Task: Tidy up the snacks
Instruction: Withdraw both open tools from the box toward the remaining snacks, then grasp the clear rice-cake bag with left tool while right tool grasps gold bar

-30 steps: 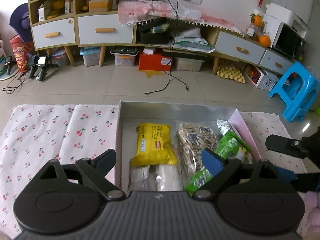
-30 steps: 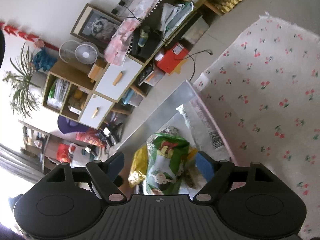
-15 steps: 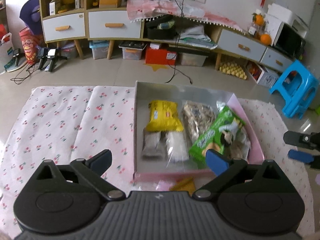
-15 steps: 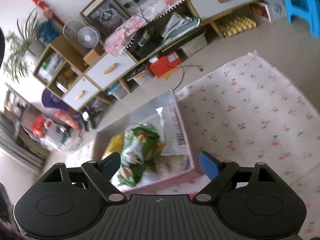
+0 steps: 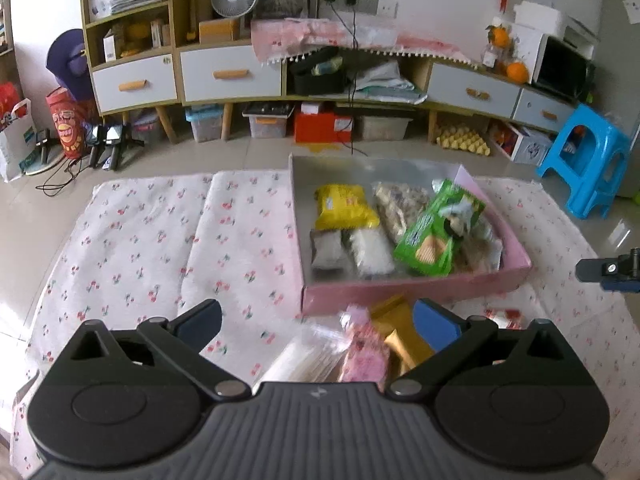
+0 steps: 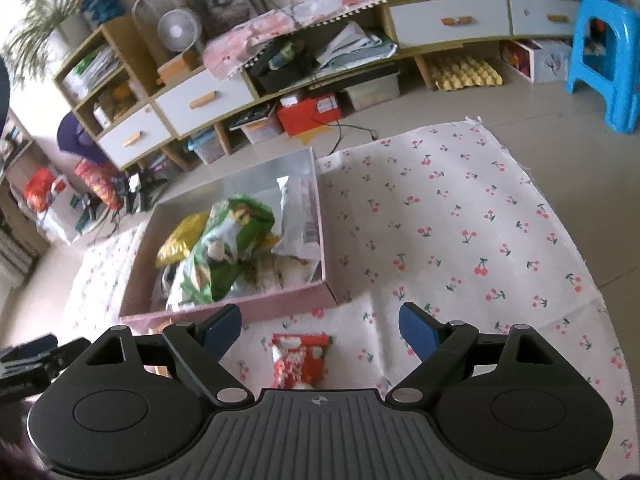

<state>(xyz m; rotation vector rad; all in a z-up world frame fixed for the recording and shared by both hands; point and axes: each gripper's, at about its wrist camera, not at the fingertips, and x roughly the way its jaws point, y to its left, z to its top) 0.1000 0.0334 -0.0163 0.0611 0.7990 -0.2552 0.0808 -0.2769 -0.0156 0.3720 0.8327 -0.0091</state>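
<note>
A pink box (image 5: 420,288) with a silver inside stands on the cherry-print cloth (image 5: 160,240). In it lie a green snack bag (image 5: 436,228), a yellow packet (image 5: 344,206) and several pale packets. My left gripper (image 5: 318,318) hovers in front of the box's near wall with its jaws opening and nothing between the pads. Below it lie a pink packet (image 5: 364,354), an orange packet (image 5: 400,332) and a clear bag (image 5: 304,360). My right gripper (image 6: 320,325) stands open over a red packet (image 6: 298,360) on the cloth, short of the box (image 6: 280,304).
A blue stool (image 5: 584,160) stands on the floor at the right. A long cabinet with drawers (image 5: 228,76) runs along the back wall, with storage bins and a cable on the tiles below. Open cloth (image 6: 460,220) spreads to the right of the box.
Both grippers have drawn back from over the box to its near side. The green bag, earlier between the right fingers, now lies in the box. The right view has rolled upright.
</note>
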